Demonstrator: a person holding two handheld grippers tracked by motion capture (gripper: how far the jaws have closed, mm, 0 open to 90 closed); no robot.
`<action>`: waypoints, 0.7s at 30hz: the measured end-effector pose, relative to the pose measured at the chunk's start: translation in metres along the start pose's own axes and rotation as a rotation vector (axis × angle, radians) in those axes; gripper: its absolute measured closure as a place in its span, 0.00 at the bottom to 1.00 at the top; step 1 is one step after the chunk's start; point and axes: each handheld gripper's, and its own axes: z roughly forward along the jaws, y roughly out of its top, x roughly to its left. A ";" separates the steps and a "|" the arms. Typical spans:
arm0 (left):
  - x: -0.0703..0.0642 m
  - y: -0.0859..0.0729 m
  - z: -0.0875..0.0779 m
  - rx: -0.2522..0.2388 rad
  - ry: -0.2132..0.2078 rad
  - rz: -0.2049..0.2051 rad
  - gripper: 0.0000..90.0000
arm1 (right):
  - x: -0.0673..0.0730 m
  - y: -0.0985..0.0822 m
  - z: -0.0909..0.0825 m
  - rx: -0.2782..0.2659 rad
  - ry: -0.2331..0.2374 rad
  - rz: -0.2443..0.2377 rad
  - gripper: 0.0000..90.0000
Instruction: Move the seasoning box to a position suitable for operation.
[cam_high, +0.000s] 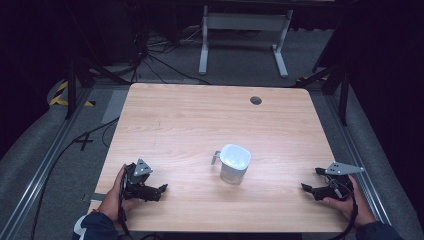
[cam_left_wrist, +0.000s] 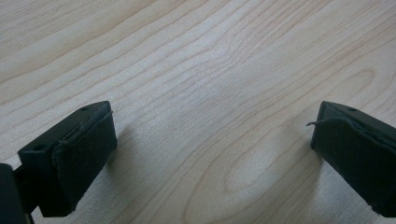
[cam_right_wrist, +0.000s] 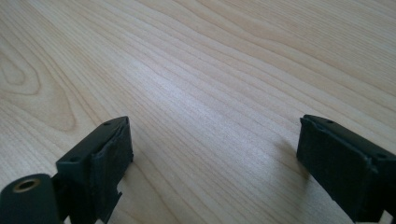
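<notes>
Jug (cam_high: 234, 163), white and translucent, is seen standing upright on the wooden table (cam_high: 200, 120), set in the near half of the top and a little toward the right of its middle; a small handle is carried on the side turned toward the left. In the high view the left gripper (cam_high: 161, 189) is held low over the table, well apart from the jug on its handle side and somewhat nearer the person's edge, with its black jaws pointed roughly toward the jug. The right gripper (cam_high: 309, 190) is placed well apart from the jug on the opposite side, likewise nearer the person's edge, and its jaws are also turned inward toward the jug. The jug is thus found between the two grippers and slightly farther from the person than either. In the left gripper view (cam_left_wrist: 210, 140) the jaws are shown spread wide, with bare wood grain between the pads and nothing gripped (the pads rest close to the surface, and soft shadows are cast beside them). In the right gripper view (cam_right_wrist: 215, 144) the same is shown: jaws spread wide, plain tabletop between them, nothing held. A dark round cable hole (cam_high: 256, 100) is set in the table well beyond the jug, near the far edge.
</notes>
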 end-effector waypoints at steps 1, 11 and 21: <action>0.001 0.000 0.000 0.002 -0.005 0.014 0.00 | 0.000 0.000 0.000 -0.002 0.001 0.003 0.12; 0.004 -0.002 -0.001 0.005 -0.051 0.035 0.01 | 0.000 0.001 0.001 0.000 0.000 0.004 0.12; 0.008 0.006 -0.001 0.001 -0.068 0.042 0.18 | 0.000 0.001 0.001 0.000 0.003 0.002 0.12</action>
